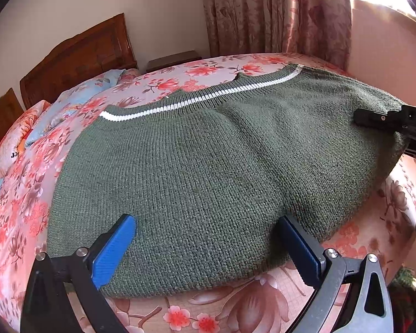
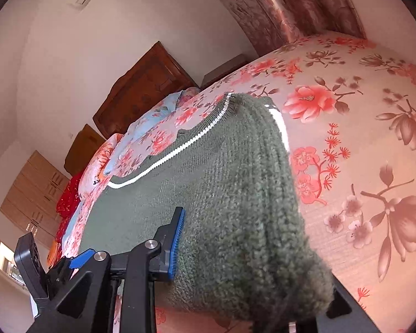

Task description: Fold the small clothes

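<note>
**Sweater fold under way: one side gripped, other side free**

Left to right across the bed (image 1: 263, 305):

Far left: pillows (image 1: 19, 130) piled against wooden headboard (image 1: 77, 52); nightstand (image 1: 172, 59) and floral curtain (image 1: 274, 11) beyond. All well apart from the work.

Centre: green knit sweater (image 1: 208, 152) spread flat on floral bedspread, white-striped hem band (image 1: 197, 98) on far side. Appears already doubled over lengthwise, judging by layered edges in right wrist view; no sleeve visible.

Near edge: left gripper (image 1: 205, 247) with jaws spread wide, blue pads straddling near sweater edge, nothing clamped.

Right: right gripper (image 2: 252, 263) with jaws narrowed onto bunched right end of sweater, thick wad of knit pinched between pads, end raised off bedspread.

Progress, as judged: early to middle. Right end picked up, not yet carried across. Remaining: left gripper to take hold, end to be laid over, result smoothed.

Obstructions: none on open bedspread. Possible hindrance: bulky knit slipping or bunching unevenly.
</note>
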The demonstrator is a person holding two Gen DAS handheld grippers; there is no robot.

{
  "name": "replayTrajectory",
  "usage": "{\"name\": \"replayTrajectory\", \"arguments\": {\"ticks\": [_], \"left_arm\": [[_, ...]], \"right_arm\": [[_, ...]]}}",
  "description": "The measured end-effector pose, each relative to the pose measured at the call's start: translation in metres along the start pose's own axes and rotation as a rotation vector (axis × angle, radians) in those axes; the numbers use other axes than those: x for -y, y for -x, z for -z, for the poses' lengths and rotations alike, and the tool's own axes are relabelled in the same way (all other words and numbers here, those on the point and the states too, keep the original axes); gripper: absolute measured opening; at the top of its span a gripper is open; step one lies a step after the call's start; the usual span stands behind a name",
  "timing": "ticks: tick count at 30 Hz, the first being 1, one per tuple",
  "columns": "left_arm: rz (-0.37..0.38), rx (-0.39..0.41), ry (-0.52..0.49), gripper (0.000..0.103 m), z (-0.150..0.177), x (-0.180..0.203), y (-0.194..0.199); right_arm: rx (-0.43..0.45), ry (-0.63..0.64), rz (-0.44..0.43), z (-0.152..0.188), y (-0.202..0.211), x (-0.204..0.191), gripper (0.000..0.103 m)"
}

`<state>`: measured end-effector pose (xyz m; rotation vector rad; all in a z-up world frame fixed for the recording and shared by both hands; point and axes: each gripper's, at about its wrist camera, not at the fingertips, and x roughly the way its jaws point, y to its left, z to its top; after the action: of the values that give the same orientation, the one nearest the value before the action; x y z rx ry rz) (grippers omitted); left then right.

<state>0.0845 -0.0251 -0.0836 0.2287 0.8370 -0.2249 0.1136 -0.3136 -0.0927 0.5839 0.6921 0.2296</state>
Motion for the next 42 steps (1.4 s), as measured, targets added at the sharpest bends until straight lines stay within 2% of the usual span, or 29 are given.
{"name": "replayTrajectory", "arguments": {"ticks": [6, 9, 24, 27, 29, 31, 34, 37, 39, 42], "left_arm": [[0.049, 0.013, 0.028, 0.103, -0.006, -0.007, 0.005], [0.044, 0.024, 0.033, 0.103, -0.009, -0.009, 0.004], [0.08, 0.025, -0.041, 0.103, -0.017, 0.015, -0.001], [0.098, 0.006, -0.06, 0.103, -0.014, 0.015, -0.002], [0.102, 0.006, -0.077, 0.103, -0.011, 0.01, 0.003], [0.126, 0.021, -0.016, 0.103, -0.012, -0.012, 0.012], [0.278, 0.064, 0.193, 0.103, -0.019, -0.068, 0.03], [0.491, 0.107, 0.409, 0.103, -0.024, -0.123, 0.044], [0.62, 0.101, 0.495, 0.103, -0.027, -0.147, 0.043], [0.78, 0.052, 0.555, 0.103, -0.03, -0.158, 0.031]], "right_arm": [[0.005, -0.01, 0.012, 0.008, 0.007, 0.002, 0.029], [0.014, -0.006, 0.018, 0.009, 0.011, 0.002, 0.029], [0.069, 0.031, 0.067, 0.015, 0.037, 0.006, 0.028], [0.085, 0.097, 0.118, 0.015, 0.04, -0.011, 0.028], [0.111, 0.191, 0.168, 0.012, 0.043, -0.035, 0.028], [0.141, 0.308, 0.218, 0.01, 0.045, -0.063, 0.028], [0.185, 0.528, 0.297, 0.014, 0.039, -0.117, 0.028], [0.199, 0.768, 0.369, 0.032, 0.014, -0.172, 0.029], [0.178, 0.939, 0.407, 0.053, -0.013, -0.202, 0.029], [0.075, 1.203, 0.471, 0.098, -0.063, -0.228, 0.029]]}}
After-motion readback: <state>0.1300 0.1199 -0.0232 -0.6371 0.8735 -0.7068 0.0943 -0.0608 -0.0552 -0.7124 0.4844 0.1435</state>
